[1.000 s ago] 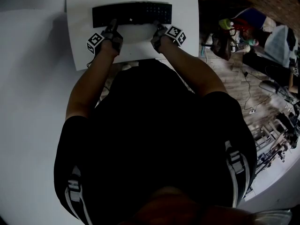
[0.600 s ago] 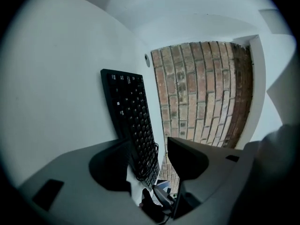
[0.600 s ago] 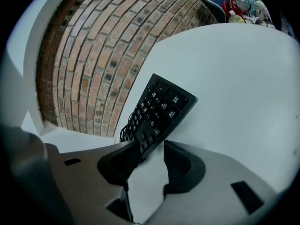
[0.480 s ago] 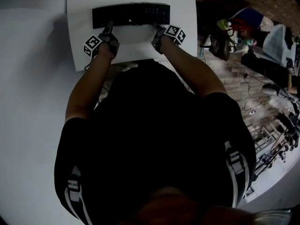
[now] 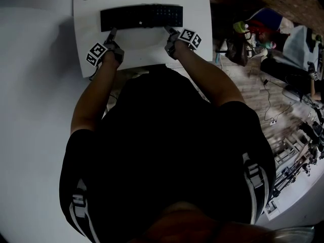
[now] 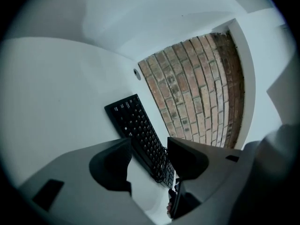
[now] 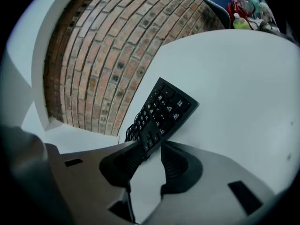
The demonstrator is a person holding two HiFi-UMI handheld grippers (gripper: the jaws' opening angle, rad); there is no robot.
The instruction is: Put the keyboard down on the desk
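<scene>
Your left gripper (image 6: 149, 156) has its jaws wide and empty, your right gripper (image 7: 150, 156) has just been narrowing its jaws with nothing pinched, and the black keyboard (image 5: 142, 16) lies flat on the white desk (image 5: 197, 44) just ahead, so a careless pull-back could snag its coiled cable (image 7: 131, 128) or shove it toward the brick wall (image 7: 108, 55).

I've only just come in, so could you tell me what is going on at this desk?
A person with a claw in each hand is putting a black keyboard on the white desk. It already lies flat there. The left claw is open at its near edge, holding nothing. On the right claw the jaws have just been closing, with the keyboard's near edge at their tips, but they stand apart and do not grip it.
</scene>
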